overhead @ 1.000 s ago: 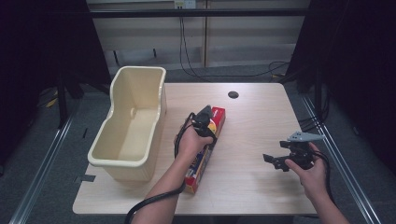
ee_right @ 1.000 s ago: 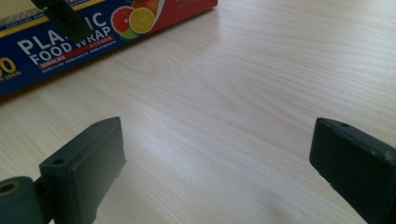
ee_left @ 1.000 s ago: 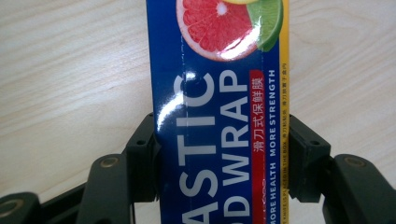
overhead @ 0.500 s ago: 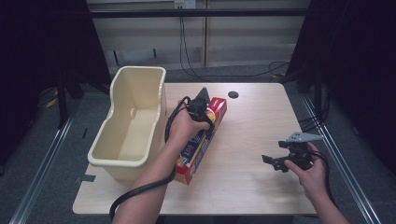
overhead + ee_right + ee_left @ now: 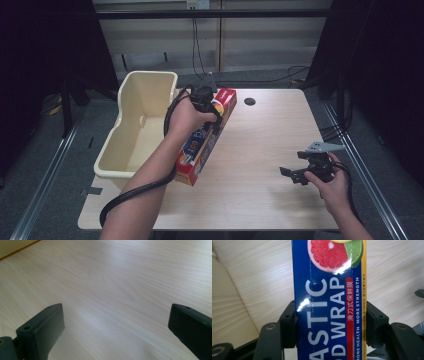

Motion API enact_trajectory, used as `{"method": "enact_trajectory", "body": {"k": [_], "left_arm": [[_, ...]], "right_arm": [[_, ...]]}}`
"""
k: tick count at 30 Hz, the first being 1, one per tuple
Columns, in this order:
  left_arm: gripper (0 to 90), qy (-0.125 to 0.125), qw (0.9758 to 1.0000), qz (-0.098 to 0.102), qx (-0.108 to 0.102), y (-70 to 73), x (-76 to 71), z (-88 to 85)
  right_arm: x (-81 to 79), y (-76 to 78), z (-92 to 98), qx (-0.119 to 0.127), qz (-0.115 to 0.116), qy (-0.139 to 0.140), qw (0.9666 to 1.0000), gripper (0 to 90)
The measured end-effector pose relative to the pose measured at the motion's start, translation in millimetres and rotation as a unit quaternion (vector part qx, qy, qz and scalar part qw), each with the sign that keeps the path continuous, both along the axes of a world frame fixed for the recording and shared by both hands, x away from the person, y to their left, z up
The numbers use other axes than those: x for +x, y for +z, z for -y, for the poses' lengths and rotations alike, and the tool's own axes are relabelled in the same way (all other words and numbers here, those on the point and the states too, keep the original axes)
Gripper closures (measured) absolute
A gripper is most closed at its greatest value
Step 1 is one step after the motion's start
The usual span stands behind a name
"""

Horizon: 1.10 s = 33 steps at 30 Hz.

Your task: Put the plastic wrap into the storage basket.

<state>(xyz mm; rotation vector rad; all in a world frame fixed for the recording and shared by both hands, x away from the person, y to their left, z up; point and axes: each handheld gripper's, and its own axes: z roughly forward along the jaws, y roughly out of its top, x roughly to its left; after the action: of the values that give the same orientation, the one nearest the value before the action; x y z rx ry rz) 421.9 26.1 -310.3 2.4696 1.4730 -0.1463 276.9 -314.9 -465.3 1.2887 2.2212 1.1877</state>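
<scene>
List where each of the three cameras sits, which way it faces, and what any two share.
High view: above the person's side, facing forward and down on the table, tub, both forearms and both grippers.
Left gripper view: on the left gripper, looking along its jaws, clamped on the plastic wrap box.
Right gripper view: on the right gripper, jaws apart over bare tabletop.
Shared: high and left gripper views both show the box.

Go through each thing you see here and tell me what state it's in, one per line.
Plastic wrap box: clamped in the left claw, far end raised off the table.
Tub: upright, nothing visible inside.
Right claw: open, holding nothing, above bare table.
</scene>
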Motion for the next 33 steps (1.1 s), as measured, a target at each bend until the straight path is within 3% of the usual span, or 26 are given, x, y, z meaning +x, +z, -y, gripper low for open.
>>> {"method": "enact_trajectory", "body": {"k": [7,11,15,17,20,27,33], "left_arm": [[40.9,0.010,0.9999,-0.003,-0.013,22.1,0.5,-14.4],[40.9,0.031,0.9993,-0.004,-0.020,31.6,0.9,-22.6],[40.9,0.034,0.9993,-0.002,-0.014,41.8,1.4,-29.8],[40.9,0.045,0.9987,-0.001,-0.022,46.6,1.1,-33.4],[40.9,0.043,0.9990,0.000,-0.012,52.9,0.9,-38.0],[40.8,0.066,0.9977,0.002,-0.015,72.5,-0.3,-53.5],[40.9,0.080,0.9967,0.004,-0.016,81.3,-1.4,-66.4]], "right_arm": [[0.1,-0.2,0.1,-0.001,0.001,-0.001,1.0000,0.2],[-0.3,-0.1,-0.6,-0.003,0.002,0.000,1.0000,0.1],[-0.2,-0.3,-0.4,-0.003,0.002,0.000,1.0000,0.2],[-0.2,-0.1,-0.5,-0.003,0.001,0.000,1.0000,0.2],[0.0,-0.1,-1.5,-0.003,0.002,0.004,1.0000,0.2],[-0.4,-0.1,-2.2,-0.004,-0.001,0.005,1.0000,0.2],[-0.4,0.1,-2.9,-0.005,0.000,0.003,1.0000,0.2]]}}
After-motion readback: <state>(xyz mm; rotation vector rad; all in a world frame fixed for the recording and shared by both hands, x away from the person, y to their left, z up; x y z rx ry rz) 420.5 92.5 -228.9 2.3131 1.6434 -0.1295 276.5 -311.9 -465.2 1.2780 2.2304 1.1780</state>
